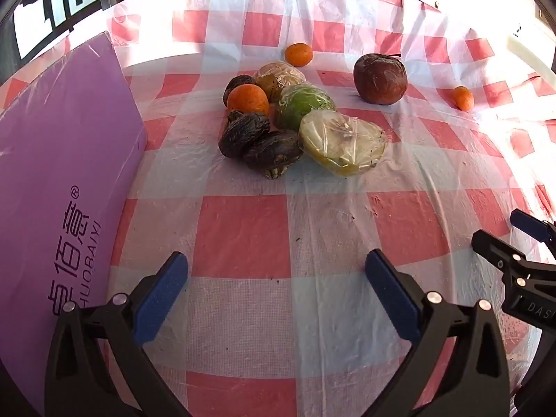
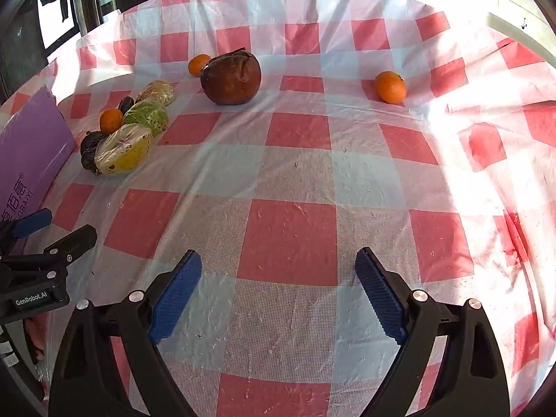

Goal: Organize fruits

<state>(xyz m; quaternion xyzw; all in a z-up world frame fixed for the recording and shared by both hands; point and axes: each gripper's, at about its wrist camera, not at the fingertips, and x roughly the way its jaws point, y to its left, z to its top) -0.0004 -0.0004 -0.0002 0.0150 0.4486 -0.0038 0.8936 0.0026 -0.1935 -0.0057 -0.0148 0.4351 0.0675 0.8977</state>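
- Left gripper (image 1: pixel 276 279): held low over the checked tablecloth (image 1: pixel 243 232), pointing forward along the table; its two blue-padded fingers (image 1: pixel 161 299) stand wide apart with nothing between them.
- Right gripper (image 2: pixel 278 278): in the same level, forward-pointing pose, jaws likewise spread and empty; in the left wrist view its tip shows at the right edge, beside the left gripper.
- The left gripper's fingers appear at the left edge of the right wrist view, so the two tools sit side by side, apart and not touching.
- Fruit cluster (image 1: pixel 295 121): straight ahead of the left gripper, well apart from its fingertips; ahead and to the left of the right gripper.
- Within the cluster: a plastic-wrapped yellow fruit (image 1: pixel 342 142) nearest the tool, a wrapped green fruit (image 1: pixel 304 106) just behind it, a wrapped brownish fruit (image 1: pixel 279 76) farther back, an orange (image 1: pixel 248 99) to their left, and dark shrivelled fruits (image 1: pixel 259 144) at the near left, touching one another.
- Dark red apple (image 2: pixel 231 78): wrinkled, standing alone ahead of the right gripper, slightly left of its axis, far from the fingers.
- Small orange (image 2: pixel 199 65): just behind the apple's left side.
- Second small orange (image 2: pixel 390 87): ahead and to the right of the right gripper, well apart from the other fruit.
- Purple box (image 1: pixel 59 173): to the left of the left gripper, close beside its left finger, with printed lettering on its face.
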